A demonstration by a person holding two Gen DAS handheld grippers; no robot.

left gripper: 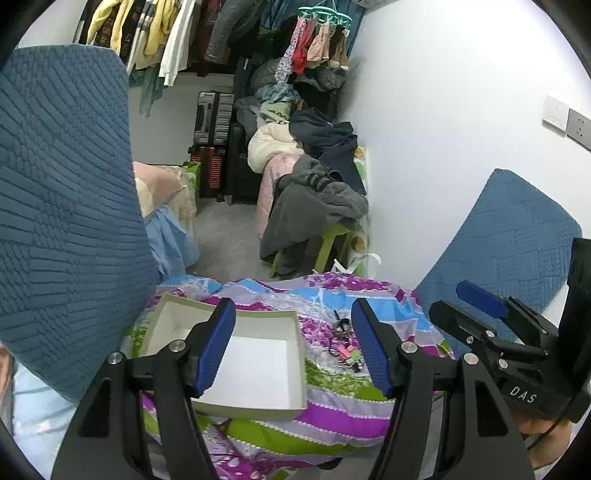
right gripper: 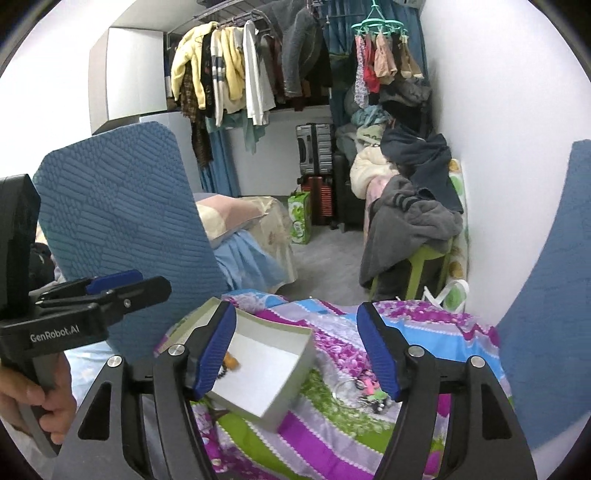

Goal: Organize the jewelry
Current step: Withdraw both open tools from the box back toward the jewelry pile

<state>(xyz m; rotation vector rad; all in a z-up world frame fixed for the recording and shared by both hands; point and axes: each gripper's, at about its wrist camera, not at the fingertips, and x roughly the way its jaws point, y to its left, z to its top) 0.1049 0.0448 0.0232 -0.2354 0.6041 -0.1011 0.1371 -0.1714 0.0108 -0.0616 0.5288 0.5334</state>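
Hovering with jaws spread and empty, both grippers (left gripper: 293, 345) (right gripper: 295, 350) are facing the small tangled jewelry pile (right gripper: 364, 393) lower right, awaiting transfer into the shallow white cardboard box (right gripper: 291, 363).

This is a lived-in bedroom in a home. A rail of hanging clothes (right gripper: 236, 74) runs along the far wall beside a teal peg hanger (right gripper: 376, 27) hung with small garments, suitcases (right gripper: 314, 147) are stacked below, and a heap of clothes (right gripper: 413, 192) covers a green stool (right gripper: 428, 266) by the white wall. In front lies a bed with a flowered quilt (left gripper: 332, 398), with blue quilted cushions (left gripper: 62, 206) at its sides and a wall socket (left gripper: 580, 127) on the right.
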